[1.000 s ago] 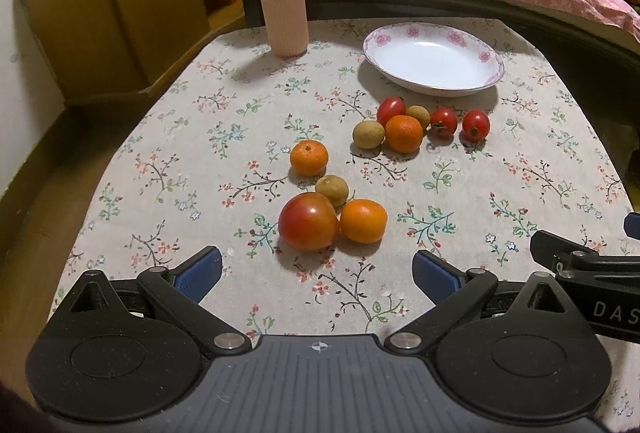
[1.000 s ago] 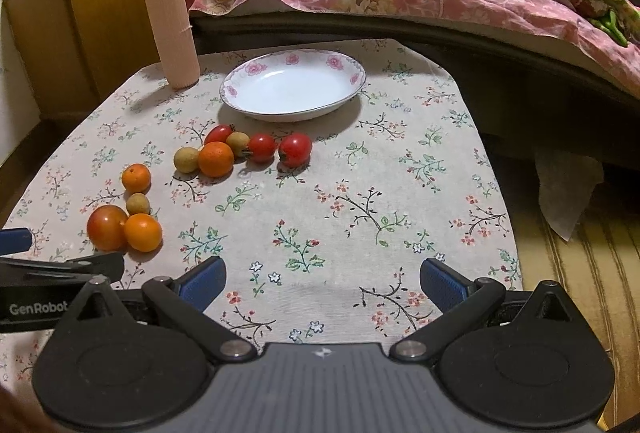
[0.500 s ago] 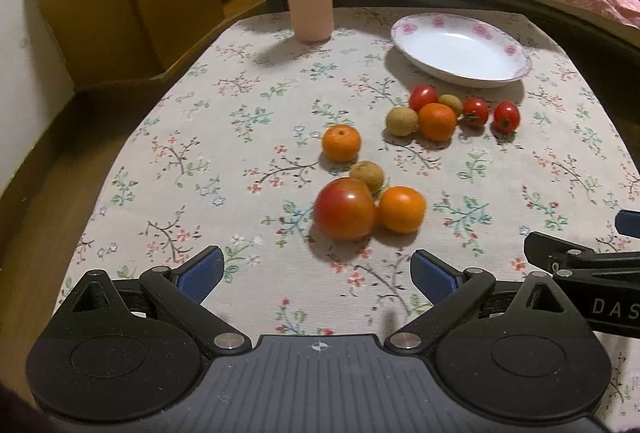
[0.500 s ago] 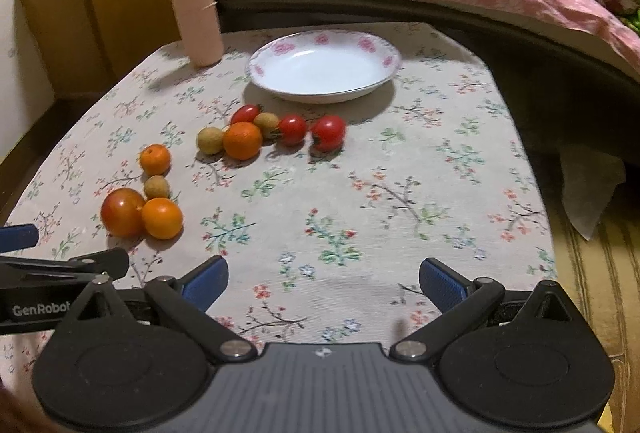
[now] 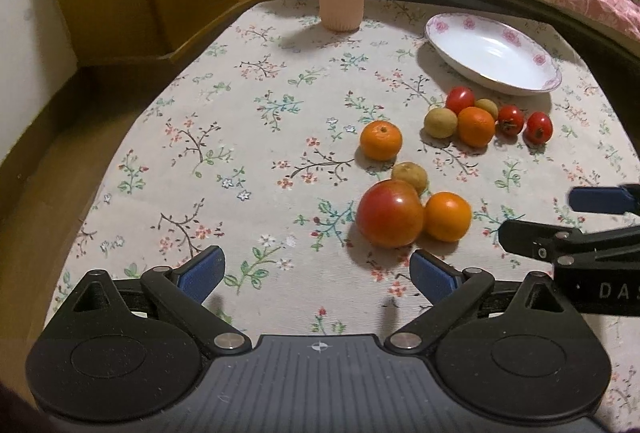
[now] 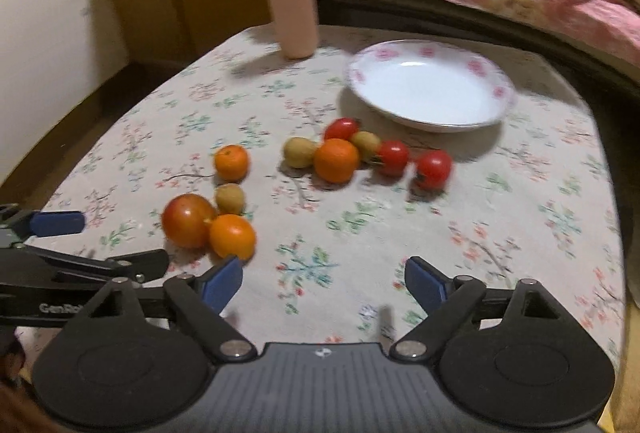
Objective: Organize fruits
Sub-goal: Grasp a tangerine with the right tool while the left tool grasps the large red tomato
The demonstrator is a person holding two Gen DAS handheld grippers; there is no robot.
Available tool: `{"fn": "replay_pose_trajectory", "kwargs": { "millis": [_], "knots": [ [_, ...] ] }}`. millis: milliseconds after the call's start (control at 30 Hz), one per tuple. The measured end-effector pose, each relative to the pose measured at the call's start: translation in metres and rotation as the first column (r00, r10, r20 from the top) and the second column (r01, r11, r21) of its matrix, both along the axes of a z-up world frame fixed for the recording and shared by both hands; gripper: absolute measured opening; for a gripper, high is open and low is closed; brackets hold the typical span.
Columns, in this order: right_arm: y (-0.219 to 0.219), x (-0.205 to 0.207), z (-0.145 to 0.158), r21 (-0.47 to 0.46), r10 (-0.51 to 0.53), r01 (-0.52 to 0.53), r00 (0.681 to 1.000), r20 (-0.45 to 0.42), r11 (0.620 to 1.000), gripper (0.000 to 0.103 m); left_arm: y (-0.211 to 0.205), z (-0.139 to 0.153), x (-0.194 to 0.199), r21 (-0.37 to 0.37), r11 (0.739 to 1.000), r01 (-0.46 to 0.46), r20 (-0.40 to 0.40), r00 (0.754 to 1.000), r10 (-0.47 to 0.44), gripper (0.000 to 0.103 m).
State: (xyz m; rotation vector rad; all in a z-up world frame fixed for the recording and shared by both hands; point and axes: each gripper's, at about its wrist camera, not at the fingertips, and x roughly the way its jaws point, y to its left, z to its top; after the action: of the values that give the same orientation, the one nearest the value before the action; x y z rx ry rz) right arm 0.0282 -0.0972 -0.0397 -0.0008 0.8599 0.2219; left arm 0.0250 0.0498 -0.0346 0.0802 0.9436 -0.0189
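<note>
Two clusters of smooth round fruit lie on my floral-cloth desk (image 5: 248, 137): a glossy large tomato (image 5: 389, 214) touching a dimpled orange (image 5: 447, 216), and cherry tomatoes (image 6: 433, 168) near the glazed plate (image 6: 430, 86). My left tongs (image 5: 316, 273) gape empty, tomato at one o'clock. My right tongs (image 6: 323, 279), closing on nothing, have the orange at eleven o'clock.
</note>
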Motion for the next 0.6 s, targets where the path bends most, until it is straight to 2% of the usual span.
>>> {"fn": "replay_pose_trajectory", "kwargs": {
  "millis": [67,133,267,400,600],
  "knots": [
    [0.003,0.006,-0.002,0.016,0.047,-0.047,0.999,-0.010,0.999,0.075,-0.001,-0.001,0.001,0.029,1.000,0.011,0.008,1.000,-0.011,0.100],
    [0.009,0.011,-0.004,0.011,0.093,-0.093,0.996,-0.013,0.996,0.070,-0.001,-0.002,0.001,0.054,0.998,0.022,0.014,1.000,-0.023,0.098],
    [0.016,0.024,-0.008,0.013,0.195,-0.194,0.980,-0.031,0.981,0.064,0.004,-0.003,0.004,0.052,0.998,0.026,0.008,1.000,-0.027,0.097],
    [0.021,0.034,-0.011,0.024,0.266,-0.265,0.963,-0.050,0.964,0.061,0.006,-0.006,0.005,0.049,0.998,0.026,-0.005,1.000,-0.026,0.095],
    [0.033,0.047,-0.015,0.012,0.369,-0.369,0.927,-0.070,0.929,0.050,0.009,-0.012,0.007,0.059,0.998,0.027,-0.028,0.999,-0.025,0.092]
  ]
}}
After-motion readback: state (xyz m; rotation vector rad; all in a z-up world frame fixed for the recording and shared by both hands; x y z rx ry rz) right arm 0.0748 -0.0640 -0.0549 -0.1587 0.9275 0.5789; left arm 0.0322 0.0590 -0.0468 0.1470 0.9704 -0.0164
